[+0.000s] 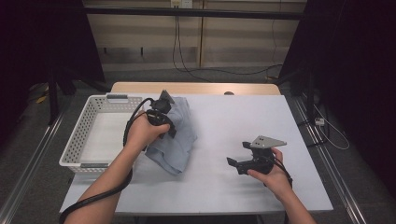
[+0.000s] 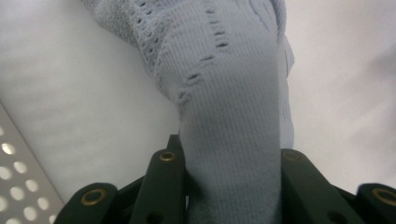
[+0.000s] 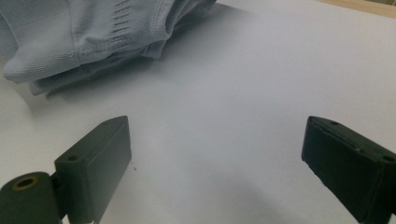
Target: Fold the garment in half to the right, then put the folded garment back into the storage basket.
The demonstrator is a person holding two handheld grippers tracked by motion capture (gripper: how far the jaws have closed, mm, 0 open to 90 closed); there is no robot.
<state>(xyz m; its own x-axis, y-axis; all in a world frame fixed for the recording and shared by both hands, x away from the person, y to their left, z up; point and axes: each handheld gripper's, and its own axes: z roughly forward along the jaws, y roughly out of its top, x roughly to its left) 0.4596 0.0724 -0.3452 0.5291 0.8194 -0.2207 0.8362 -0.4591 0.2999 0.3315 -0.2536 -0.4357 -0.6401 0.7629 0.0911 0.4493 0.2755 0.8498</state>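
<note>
The left claw (image 1: 163, 112) is clamped on a pale blue knitted garment (image 1: 175, 135), which sits on the white tabletop (image 1: 233, 121) just to the right of a white perforated basket (image 1: 77, 140). In the high view the person's left hand (image 1: 142, 133) holds that claw above the garment, and the cloth bunches up under it in a folded heap, its lower part resting on the tabletop while the upper part rises toward the claw. In the left gripper view a thick fold of the knit fabric (image 2: 229, 116) runs up between the two black jaws, filling the gap from pad to pad, with a row of small eyelet holes along a seam; the basket's holed wall (image 2: 18, 168) shows at the lower left corner, close beside the garment. The right claw (image 1: 245, 161) rests low over the tabletop in the person's right hand (image 1: 273, 175), well apart from the garment and to its right, with the grey three-cornered plate (image 1: 267, 141) on top. Its jaws stand wide apart with bare tabletop between them, as the right gripper view shows, and they point toward the garment (image 3: 88, 37), whose ribbed hem and folded layers lie at the upper left of that view. The basket's inside floor (image 1: 105, 135) is white.
</note>
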